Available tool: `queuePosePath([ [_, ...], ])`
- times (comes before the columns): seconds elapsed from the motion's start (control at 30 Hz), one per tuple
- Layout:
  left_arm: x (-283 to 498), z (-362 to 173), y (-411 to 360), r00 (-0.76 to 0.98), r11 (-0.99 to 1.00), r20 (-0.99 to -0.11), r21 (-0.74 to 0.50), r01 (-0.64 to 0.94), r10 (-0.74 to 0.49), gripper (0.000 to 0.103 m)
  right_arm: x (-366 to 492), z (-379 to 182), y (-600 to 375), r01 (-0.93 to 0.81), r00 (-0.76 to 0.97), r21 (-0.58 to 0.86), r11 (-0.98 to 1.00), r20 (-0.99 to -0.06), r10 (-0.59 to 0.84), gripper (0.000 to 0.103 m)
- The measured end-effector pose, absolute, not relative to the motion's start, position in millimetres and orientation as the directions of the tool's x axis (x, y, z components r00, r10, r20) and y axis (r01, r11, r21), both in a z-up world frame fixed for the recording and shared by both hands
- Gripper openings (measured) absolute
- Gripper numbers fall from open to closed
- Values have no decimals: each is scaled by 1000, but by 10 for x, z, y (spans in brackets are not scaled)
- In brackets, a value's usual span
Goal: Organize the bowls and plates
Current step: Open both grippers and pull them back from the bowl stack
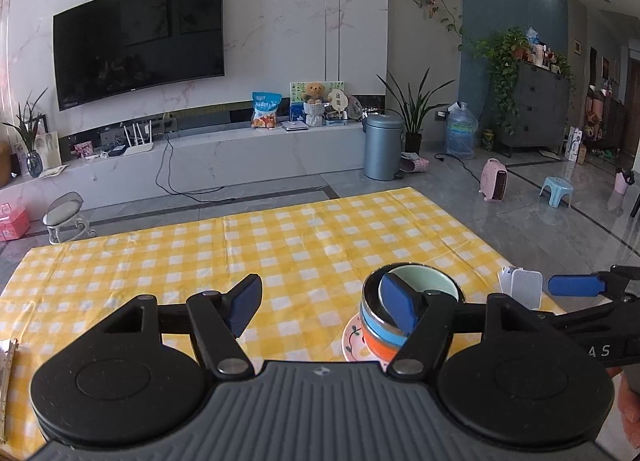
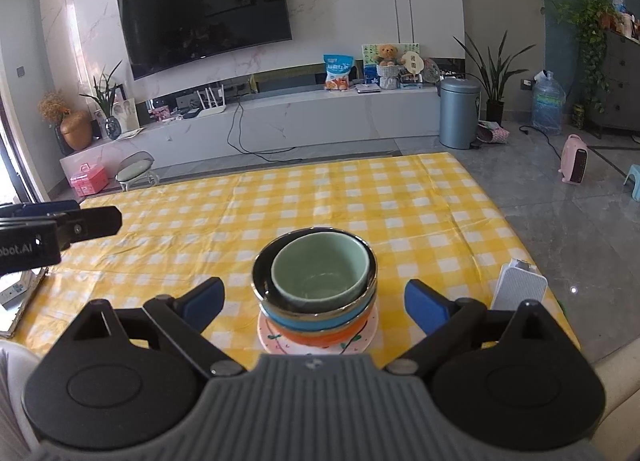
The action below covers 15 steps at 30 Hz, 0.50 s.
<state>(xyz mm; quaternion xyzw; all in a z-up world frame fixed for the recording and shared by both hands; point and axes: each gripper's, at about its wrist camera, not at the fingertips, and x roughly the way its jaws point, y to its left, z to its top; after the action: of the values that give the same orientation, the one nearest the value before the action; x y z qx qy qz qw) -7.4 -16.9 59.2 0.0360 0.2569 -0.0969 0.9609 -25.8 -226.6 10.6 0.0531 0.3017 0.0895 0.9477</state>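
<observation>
In the left wrist view, the left gripper (image 1: 324, 311) has its jaws wide with nothing between them. Its right finger (image 1: 398, 307) covers much of the stacked bowls (image 1: 378, 331), so only slivers of the blue and orange bowls and part of the plate (image 1: 354, 341) show. At the right edge the right gripper (image 1: 576, 286) is cut off.

The right wrist view shows the whole stack: a green bowl (image 2: 320, 273) nested in a dark-rimmed bowl (image 2: 262, 281), above the blue bowl (image 2: 292, 321) and orange bowl (image 2: 316, 337), all on the plate (image 2: 272, 341) near the front of the yellow-checked desk (image 2: 360, 205). The right gripper (image 2: 316, 303) stands wide, clear of the stack. A white box (image 2: 518, 289) stands to the right.
</observation>
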Motion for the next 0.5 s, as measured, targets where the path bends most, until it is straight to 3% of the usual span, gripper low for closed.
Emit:
queuePosePath([
  [0.2,-283,553,-230,846,977,-505,24,212,-171,91,-607,151,-2153,-161,815,107,981,-547,194,96],
  [0.5,-405,387,-216,787,970,-576,-38,242,-219,93,-872,204,-2200,-128,829,151,980,-527,189,99],
])
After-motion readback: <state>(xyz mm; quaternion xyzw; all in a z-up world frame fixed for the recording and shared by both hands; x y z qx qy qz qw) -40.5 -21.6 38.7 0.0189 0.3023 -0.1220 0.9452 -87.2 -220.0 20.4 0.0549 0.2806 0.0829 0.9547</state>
